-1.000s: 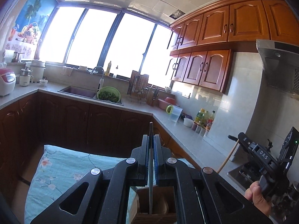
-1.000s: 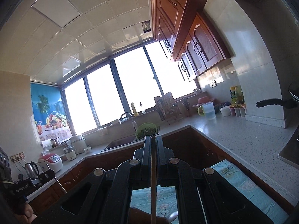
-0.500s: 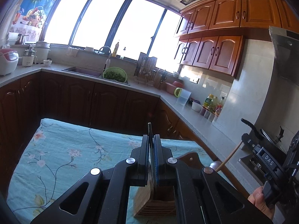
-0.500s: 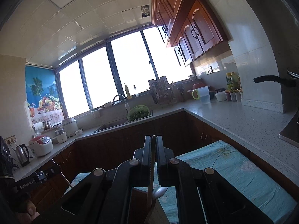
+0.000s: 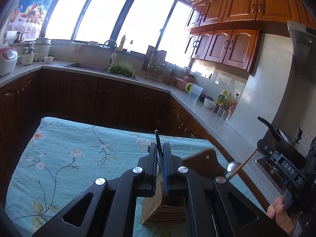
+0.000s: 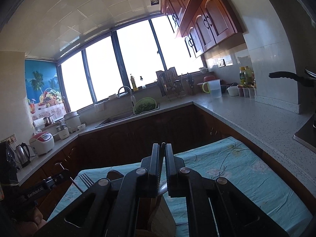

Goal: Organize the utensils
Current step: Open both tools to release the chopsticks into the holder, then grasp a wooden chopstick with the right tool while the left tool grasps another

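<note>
My left gripper (image 5: 160,148) is shut on a metal fork handle (image 5: 157,138); the fork's tines (image 6: 86,179) show in the right wrist view. It hovers over a wooden utensil holder (image 5: 164,207) standing on the floral blue tablecloth (image 5: 69,158). My right gripper (image 6: 162,148) is shut on a wooden-handled spoon (image 6: 163,145); its bowl (image 5: 232,166) and handle show at right in the left wrist view, above the holder's tall wooden back (image 5: 203,160). The holder (image 6: 158,207) lies mostly hidden under the right gripper.
A grey counter (image 6: 256,116) wraps round the kitchen, with a sink and green colander (image 5: 121,69), dish rack (image 5: 155,63), jug (image 5: 194,91), bottles (image 5: 227,100) and rice cooker (image 5: 7,61). A stove with a pan (image 5: 276,136) stands right of the table.
Both grippers have tilted downward and lowered toward the table, bringing the tablecloth and wooden holder into view. The fork and spoon stay gripped.
</note>
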Demonstrator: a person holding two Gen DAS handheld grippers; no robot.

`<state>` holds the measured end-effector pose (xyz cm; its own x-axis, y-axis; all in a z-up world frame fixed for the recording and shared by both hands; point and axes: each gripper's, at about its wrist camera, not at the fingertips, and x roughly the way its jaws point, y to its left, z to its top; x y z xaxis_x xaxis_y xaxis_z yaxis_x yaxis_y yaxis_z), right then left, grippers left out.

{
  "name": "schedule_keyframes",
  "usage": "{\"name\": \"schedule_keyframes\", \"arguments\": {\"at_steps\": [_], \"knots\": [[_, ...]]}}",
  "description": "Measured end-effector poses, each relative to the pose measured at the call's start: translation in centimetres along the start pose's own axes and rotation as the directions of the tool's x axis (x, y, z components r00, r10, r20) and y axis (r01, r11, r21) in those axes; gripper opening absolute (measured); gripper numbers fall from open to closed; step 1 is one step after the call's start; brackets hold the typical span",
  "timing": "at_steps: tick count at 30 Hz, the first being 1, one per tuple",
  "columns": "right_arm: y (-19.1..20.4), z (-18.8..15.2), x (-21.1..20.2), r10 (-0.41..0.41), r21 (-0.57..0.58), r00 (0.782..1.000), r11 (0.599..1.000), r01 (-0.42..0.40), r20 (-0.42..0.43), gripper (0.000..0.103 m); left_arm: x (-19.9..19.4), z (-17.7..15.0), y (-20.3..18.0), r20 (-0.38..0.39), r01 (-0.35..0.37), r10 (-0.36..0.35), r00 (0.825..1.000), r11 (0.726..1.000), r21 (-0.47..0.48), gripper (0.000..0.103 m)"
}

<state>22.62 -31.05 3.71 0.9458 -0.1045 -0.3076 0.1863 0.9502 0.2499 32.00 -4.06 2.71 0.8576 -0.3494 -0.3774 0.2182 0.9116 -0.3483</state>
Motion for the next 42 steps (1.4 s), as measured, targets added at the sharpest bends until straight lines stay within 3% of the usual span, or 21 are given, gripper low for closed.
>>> {"name": "schedule_keyframes", "arguments": {"at_steps": [3,7,9,11,13,15,16,18,21,31,42], "knots": [[-0.4,-0.1,0.2,0.008,0.019,1.0,1.0,-0.008,-0.017,0.01,-0.7,-0.2,0.7,-0.01,0.002,-0.002,1.0,1.0,-0.006,0.005],[-0.6,0.1,-0.5,0.006,0.037,1.0,0.999,-0.006,-0.004,0.018,-1.5,-0.2,1.1,-0.003,-0.022,0.022,1.0,1.0,-0.022,0.035],[-0.9,0.4,-1.0,0.018,0.057,1.0,0.998,-0.019,0.007,0.049,-2.2,-0.5,1.2,0.005,-0.022,0.023,1.0,0.999,-0.031,0.037],[-1.2,0.7,-1.8,0.028,0.074,0.999,0.997,-0.03,0.025,0.06,-2.7,-0.7,1.2,0.006,-0.023,0.024,1.0,0.999,-0.042,0.042],[-1.3,1.1,-2.6,0.034,0.086,0.999,0.996,-0.037,0.034,0.07,-3.6,-1.1,1.4,0.012,-0.03,0.031,0.999,0.998,-0.049,0.053],[-1.5,1.2,-3.5,0.045,0.094,0.998,0.994,-0.049,0.043,0.097,-4.7,-1.6,1.6,0.018,-0.04,0.041,0.999,0.998,-0.055,0.062],[-1.5,1.1,-3.9,0.051,0.096,0.997,0.994,-0.056,0.051,0.099,-5.2,-1.9,1.5,0.019,-0.048,0.049,0.999,0.997,-0.058,0.069],[-1.5,0.9,-5.0,0.062,0.092,0.996,0.994,-0.067,0.058,0.1,-6.4,-2.7,1.7,0.022,-0.06,0.061,0.998,0.996,-0.065,0.075],[-1.4,0.1,-6.2,0.085,0.086,0.996,0.992,-0.087,0.026,0.1,-8.1,-4.0,1.8,0.002,-0.074,0.074,0.997,0.994,-0.075,0.077],[-1.5,-4.7,-10.9,0.097,0.066,0.991,0.994,-0.09,-0.096,0.1,-13.4,-7.7,1.7,-0.094,-0.114,0.106,0.99,0.99,-0.087,0.078],[-2.2,-10.1,-13.9,0.09,0.077,0.967,0.994,-0.073,-0.237,0.1,-17.7,-11.5,2.3,-0.206,-0.153,0.126,0.97,0.981,-0.12,0.078]]}}
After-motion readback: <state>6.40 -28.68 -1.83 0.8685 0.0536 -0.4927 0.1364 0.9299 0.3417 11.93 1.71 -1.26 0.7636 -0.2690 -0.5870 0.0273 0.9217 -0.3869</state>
